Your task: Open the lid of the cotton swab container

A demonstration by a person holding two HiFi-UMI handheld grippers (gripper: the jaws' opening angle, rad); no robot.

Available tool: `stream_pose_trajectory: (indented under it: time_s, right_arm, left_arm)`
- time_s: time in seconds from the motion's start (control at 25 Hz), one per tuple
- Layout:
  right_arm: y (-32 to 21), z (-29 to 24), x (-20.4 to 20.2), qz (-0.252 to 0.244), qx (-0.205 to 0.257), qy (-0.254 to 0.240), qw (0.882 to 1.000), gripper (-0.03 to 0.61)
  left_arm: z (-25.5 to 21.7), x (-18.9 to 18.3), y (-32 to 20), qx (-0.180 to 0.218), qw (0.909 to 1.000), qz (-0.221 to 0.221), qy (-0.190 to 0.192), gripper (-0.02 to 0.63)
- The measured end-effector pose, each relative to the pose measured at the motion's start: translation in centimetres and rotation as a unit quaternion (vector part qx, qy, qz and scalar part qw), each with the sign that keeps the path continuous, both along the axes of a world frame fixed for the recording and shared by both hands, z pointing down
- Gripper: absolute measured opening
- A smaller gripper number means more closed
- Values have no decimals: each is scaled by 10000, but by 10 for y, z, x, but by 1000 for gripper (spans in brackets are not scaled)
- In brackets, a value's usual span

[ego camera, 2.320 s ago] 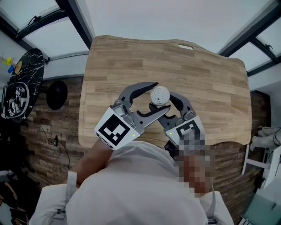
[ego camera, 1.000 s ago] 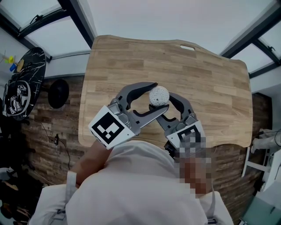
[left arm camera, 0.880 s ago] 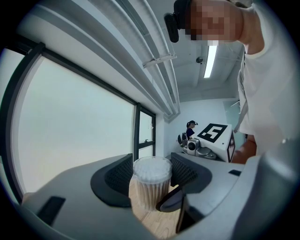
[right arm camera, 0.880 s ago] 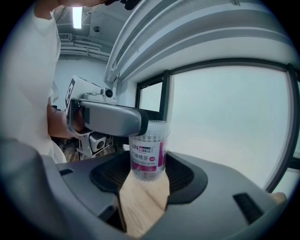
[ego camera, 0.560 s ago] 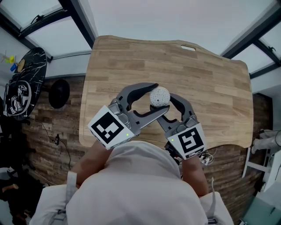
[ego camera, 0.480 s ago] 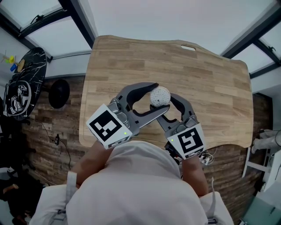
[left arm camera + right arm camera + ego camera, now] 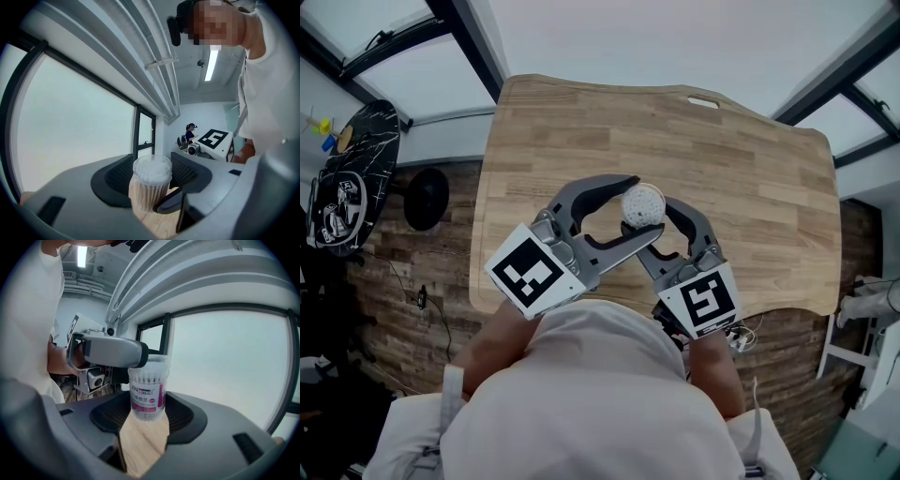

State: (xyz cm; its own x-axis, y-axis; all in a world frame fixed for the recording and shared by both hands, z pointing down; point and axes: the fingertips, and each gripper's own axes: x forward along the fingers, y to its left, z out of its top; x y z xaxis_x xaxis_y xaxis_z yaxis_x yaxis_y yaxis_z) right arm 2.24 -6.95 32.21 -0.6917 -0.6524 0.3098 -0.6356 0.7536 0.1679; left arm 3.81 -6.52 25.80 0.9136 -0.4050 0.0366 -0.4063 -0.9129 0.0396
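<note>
Hardly anything has shifted beyond a slight roll of the left tongs (image 7: 151, 180), which we keep clamped on the lid (image 7: 152, 168) while the right tongs (image 7: 147, 414) pinch the cotton swab container (image 7: 642, 203), presumably to steady it upright on the wooden worktop (image 7: 722, 159), beside frosted windows (image 7: 225, 362).

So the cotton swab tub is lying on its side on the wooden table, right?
Not quite. The cotton swab tub stands upright on the wooden table, not on its side. The right gripper view shows this clearly.
</note>
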Motion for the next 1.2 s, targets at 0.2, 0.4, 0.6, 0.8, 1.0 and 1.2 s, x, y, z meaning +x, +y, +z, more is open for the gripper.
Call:
stream_pose_trajectory:
  time_s: [0.2, 0.4, 0.6, 0.8, 1.0, 1.2]
  right_arm:
    - [1, -5, -3, -22, 25, -19, 10000, 239]
    - [0, -6, -3, -34, 4, -17, 10000, 241]
    - [1, -8, -3, -38, 20, -33, 10000, 241]
    - [2, -2, 0, 8, -61, 54, 10000, 241]
    - [2, 0, 0, 19, -70, 47, 10000, 241]
    - [3, 2, 2, 46, -117, 53, 9999, 241]
  left_arm:
    - [-6, 0, 4, 351, 9993, -85, -128, 265]
    - [-9, -2, 3, 522, 9983, -114, -222, 265]
    - [-12, -3, 5, 666, 9974, -120, -249, 265]
    - [-22, -7, 9, 848, 9960, -186, -223, 198]
    - [-26, -11, 7, 855, 9959, -242, -190, 187]
    - [-29, -16, 5, 819, 9960, -353, -91, 153]
